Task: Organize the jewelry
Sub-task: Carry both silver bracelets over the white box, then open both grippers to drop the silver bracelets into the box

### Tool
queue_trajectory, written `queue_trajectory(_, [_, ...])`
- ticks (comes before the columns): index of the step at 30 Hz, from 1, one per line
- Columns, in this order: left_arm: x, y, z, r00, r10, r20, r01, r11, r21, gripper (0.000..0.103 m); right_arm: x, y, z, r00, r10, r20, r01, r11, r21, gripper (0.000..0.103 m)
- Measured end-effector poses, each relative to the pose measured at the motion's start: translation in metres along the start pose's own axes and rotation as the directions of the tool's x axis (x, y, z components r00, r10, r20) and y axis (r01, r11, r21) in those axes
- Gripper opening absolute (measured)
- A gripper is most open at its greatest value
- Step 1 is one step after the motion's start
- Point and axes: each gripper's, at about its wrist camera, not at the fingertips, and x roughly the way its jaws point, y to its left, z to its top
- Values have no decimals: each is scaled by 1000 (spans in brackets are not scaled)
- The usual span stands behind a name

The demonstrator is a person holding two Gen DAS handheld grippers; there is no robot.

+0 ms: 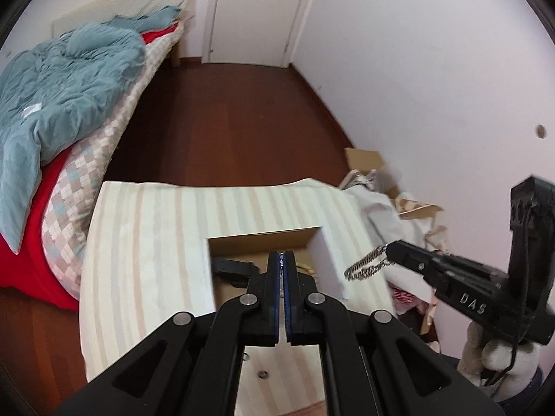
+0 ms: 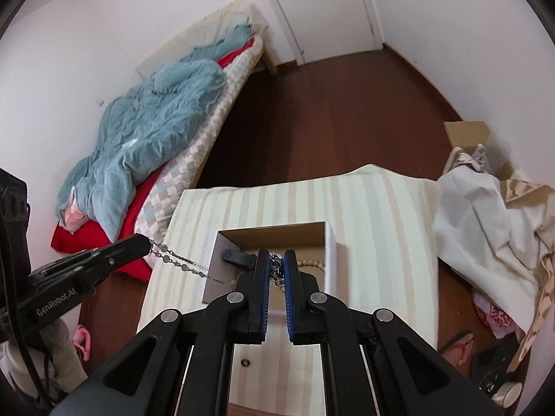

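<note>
An open cardboard box (image 1: 263,237) (image 2: 274,230) sits on a striped cloth-covered table (image 1: 149,242) (image 2: 381,215). Inside lie a black clip (image 2: 237,258) and a pale bead strand (image 2: 310,263). My left gripper (image 1: 281,254) is shut on a thin beaded silver chain (image 2: 180,263); in the right wrist view it (image 2: 147,241) holds the chain left of the box, the chain trailing over the box edge. My right gripper (image 2: 276,260) is shut on a chunky silver link chain (image 2: 276,268) (image 1: 364,268) above the box; in the left wrist view it (image 1: 390,254) is at the right.
A small ring (image 2: 245,361) (image 1: 262,374) lies on the cloth near me. A bed with a blue duvet (image 1: 62,83) (image 2: 156,121) stands left. Cardboard boxes and crumpled cloth (image 2: 485,215) (image 1: 385,204) lie right of the table. Wooden floor and a door (image 1: 253,10) lie beyond.
</note>
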Motion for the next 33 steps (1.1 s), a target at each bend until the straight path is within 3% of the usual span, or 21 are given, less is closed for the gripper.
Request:
queue_trajectory(5, [50, 27, -7, 995, 47, -91, -51, 998, -38, 0, 58, 2, 14, 995, -15, -101, 11, 999, -39, 8])
queue_trajectory(11, [91, 44, -18, 983, 32, -179, -47, 996, -81, 0, 120, 8, 22, 982, -30, -187, 19, 998, -60, 8])
queue_trajectory(18, [94, 52, -17, 979, 73, -188, -98, 986, -132, 6, 146, 1, 26, 952, -181, -246, 155, 981, -121, 13])
queue_trajectory(19, [92, 54, -16, 980, 86, -180, -112, 984, -141, 9, 142, 1, 26, 953, -192, -234, 165, 978, -130, 18])
queue_trajectory(21, [88, 54, -14, 980, 116, -163, -140, 981, -138, 20, 133, 2, 26, 953, -212, -215, 184, 973, -140, 57])
queue_trajectory(22, [85, 53, -13, 978, 140, -153, -161, 978, -130, 35, 128, 4, 28, 954, -220, -202, 192, 970, -148, 63])
queue_trajectory(23, [81, 52, -13, 975, 170, -142, -188, 975, -121, 54, 123, 6, 27, 955, -229, -189, 200, 967, -159, 66])
queue_trajectory(25, [73, 50, -14, 968, 226, -107, -236, 966, -102, 74, 112, 8, 24, 946, -282, -161, 251, 950, -187, 67])
queue_trajectory(27, [64, 46, -17, 952, 301, -59, -305, 950, -73, 81, 104, 10, 16, 924, -356, -138, 323, 922, -214, 85])
queue_trajectory(29, [63, 47, -20, 940, 340, -45, -342, 938, -53, 96, 98, 6, 5, 906, -404, -127, 371, 902, -222, 93])
queue_trajectory(33, [71, 43, -34, 929, 361, -82, -363, 932, -12, 100, 97, -5, -17, 896, -417, -155, 389, 903, -182, 102])
